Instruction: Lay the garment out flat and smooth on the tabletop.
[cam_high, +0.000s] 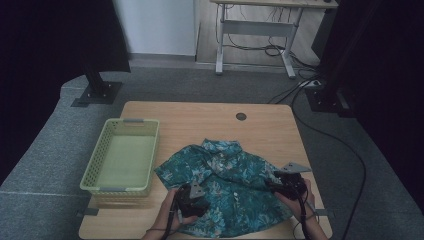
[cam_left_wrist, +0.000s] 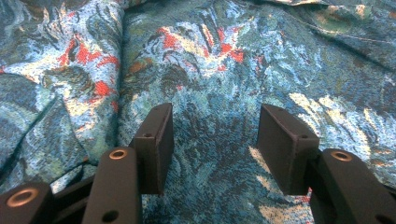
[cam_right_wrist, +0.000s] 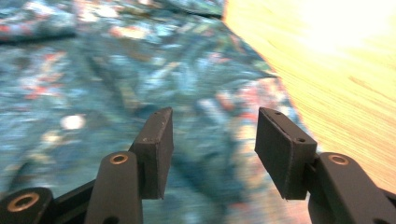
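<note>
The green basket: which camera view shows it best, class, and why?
The high view: the green basket sits whole at the table's left, beside the shirt. The two gripper views look along open tongs at patterned shirt cloth instead.

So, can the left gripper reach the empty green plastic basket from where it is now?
Probably yes. The left gripper hovers open over the teal patterned shirt, and the green plastic basket stands just to its left on the wooden table, with nothing between them.
</note>
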